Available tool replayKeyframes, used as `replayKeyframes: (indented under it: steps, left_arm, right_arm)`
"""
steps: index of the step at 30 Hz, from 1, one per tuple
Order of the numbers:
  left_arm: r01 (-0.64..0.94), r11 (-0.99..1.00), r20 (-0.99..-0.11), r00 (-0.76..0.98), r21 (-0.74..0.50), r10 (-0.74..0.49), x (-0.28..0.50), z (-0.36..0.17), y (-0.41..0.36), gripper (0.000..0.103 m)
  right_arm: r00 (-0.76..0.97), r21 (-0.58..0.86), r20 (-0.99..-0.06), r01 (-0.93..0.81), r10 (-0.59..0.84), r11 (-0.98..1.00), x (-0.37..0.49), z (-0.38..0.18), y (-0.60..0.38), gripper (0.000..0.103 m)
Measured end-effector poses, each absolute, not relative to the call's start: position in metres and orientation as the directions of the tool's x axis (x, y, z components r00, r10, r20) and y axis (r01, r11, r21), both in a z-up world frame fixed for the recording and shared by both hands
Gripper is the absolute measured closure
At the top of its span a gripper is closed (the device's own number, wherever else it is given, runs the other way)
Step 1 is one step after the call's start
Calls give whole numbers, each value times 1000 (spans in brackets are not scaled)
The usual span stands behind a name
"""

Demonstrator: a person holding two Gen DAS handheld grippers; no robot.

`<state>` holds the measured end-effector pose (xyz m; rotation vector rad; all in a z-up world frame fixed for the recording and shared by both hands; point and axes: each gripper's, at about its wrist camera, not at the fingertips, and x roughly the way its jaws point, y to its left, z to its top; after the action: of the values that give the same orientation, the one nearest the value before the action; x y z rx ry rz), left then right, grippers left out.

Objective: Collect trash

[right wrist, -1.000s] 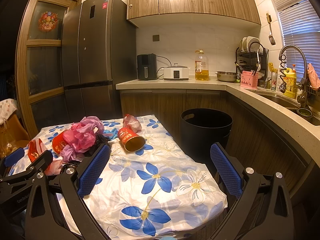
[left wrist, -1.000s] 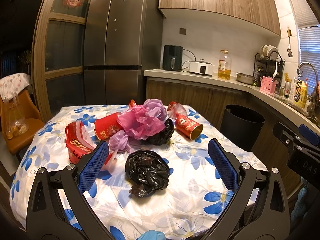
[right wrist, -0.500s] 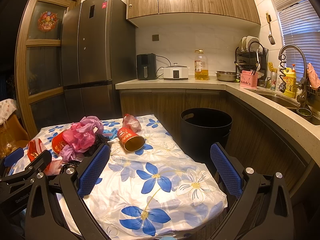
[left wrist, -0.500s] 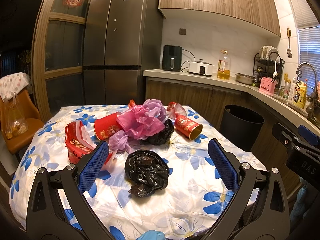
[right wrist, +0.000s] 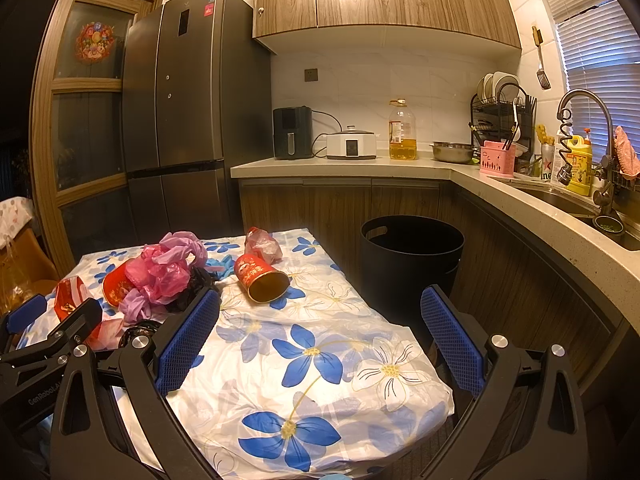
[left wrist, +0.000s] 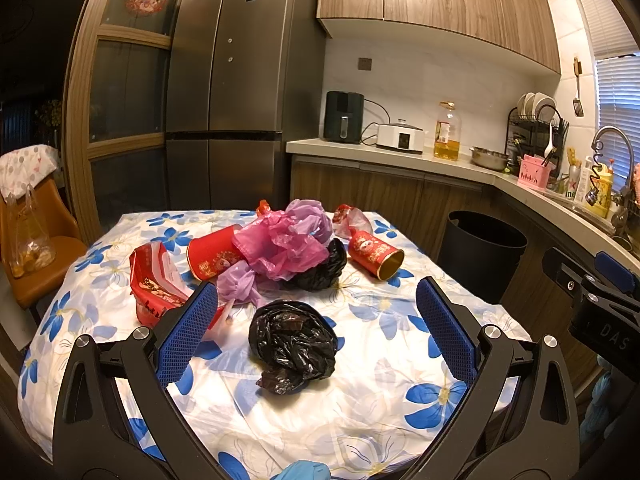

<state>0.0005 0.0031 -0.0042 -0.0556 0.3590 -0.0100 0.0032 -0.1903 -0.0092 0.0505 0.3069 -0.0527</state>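
Observation:
Trash lies on a table with a blue-flowered cloth [left wrist: 384,408]. A crumpled black bag [left wrist: 294,344] lies nearest, between the open fingers of my left gripper [left wrist: 316,336]. Behind it are pink and purple bags [left wrist: 284,240], another black bag [left wrist: 324,266], a red cup [left wrist: 212,254], a red wrapper [left wrist: 154,280] and a red can [left wrist: 374,254] on its side. My right gripper [right wrist: 320,348] is open and empty over the cloth's near right corner. A black bin [right wrist: 412,256] stands right of the table.
A kitchen counter [right wrist: 400,164] with appliances, an oil bottle and a sink runs along the back and right. A tall fridge [left wrist: 240,92] stands behind the table. An orange chair [left wrist: 36,248] stands at the left.

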Motion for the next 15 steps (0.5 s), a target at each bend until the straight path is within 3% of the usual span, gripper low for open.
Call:
replayKeyframes:
  steps: [15]
  left_arm:
    - [0, 998, -349, 937, -58, -20, 1, -4, 3, 5]
  right_arm:
    - [952, 39, -302, 61, -46, 997, 3, -9, -190, 5]
